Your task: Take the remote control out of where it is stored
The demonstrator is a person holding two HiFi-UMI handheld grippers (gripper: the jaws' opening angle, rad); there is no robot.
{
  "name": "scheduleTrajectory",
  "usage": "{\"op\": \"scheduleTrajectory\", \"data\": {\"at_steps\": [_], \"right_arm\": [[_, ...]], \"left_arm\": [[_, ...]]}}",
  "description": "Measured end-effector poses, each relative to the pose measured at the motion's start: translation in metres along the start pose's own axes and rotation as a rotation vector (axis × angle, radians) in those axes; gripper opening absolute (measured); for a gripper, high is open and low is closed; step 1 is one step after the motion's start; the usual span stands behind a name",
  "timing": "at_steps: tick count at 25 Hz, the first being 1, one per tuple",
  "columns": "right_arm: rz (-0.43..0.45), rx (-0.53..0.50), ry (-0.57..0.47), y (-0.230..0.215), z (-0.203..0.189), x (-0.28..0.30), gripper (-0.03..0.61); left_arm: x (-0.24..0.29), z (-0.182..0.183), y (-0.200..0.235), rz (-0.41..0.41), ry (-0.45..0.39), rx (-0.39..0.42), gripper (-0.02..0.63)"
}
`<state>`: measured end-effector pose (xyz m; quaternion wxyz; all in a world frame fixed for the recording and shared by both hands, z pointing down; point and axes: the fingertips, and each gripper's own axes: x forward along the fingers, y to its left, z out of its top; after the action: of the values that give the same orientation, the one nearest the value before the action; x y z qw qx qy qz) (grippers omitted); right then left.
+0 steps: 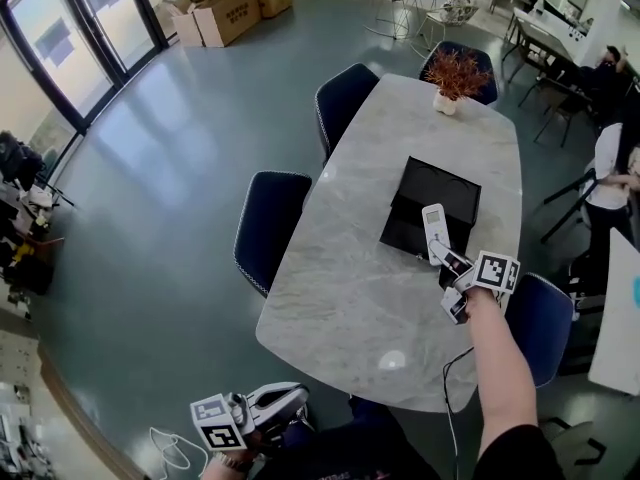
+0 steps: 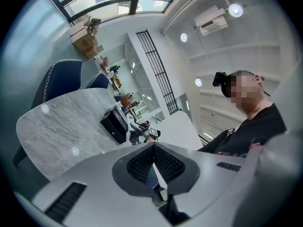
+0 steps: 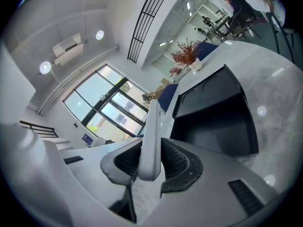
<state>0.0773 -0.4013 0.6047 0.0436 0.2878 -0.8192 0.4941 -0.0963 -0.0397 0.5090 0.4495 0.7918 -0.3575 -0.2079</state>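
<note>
Remote: we hold the white remote control (image 1: 434, 230) in the air, just above the near right corner of the black box (image 1: 408, 236), clear of it and over the marble table (image 1: 350, 288).
Right gripper: the right gripper (image 1: 445, 260) is clamped on the remote's lower end. In the right gripper view its pads press on either side of the remote control (image 3: 151, 141), which stands up long between the jaws of the gripper (image 3: 151, 162).
Left gripper: the left gripper (image 1: 288, 401) hangs low at the near left, well apart from the box. In its own view the gripper (image 2: 154, 167) has its jaws clenched together on nothing.
Handling: we judge the remote light, stiff and smooth-cased, so likely slippery. Held by one end, it could pivot, and a hold nearer its middle would be steadier.
Box: the black box (image 3: 213, 126) lies open, and the part of its dark inside that we see looks bare.
Pot: at the table's far end a small pot (image 1: 446, 103) holds reddish sprigs.
</note>
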Motion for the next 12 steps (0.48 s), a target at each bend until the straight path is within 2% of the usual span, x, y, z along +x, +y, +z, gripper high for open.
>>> {"op": "scheduleTrajectory", "data": {"at_steps": [2, 7, 12], "right_arm": [[0.016, 0.013, -0.027, 0.010, -0.005, -0.010, 0.115], [0.187, 0.091, -0.132, 0.059, -0.024, -0.027, 0.114], [0.283, 0.209, -0.200, 0.110, -0.079, -0.043, 0.114]], "left_arm": [[-0.004, 0.003, -0.005, -0.018, 0.016, 0.011, 0.006], [-0.019, 0.008, -0.013, -0.063, 0.032, 0.029, 0.006], [-0.045, 0.014, -0.018, -0.094, 0.026, 0.044, 0.006]]}}
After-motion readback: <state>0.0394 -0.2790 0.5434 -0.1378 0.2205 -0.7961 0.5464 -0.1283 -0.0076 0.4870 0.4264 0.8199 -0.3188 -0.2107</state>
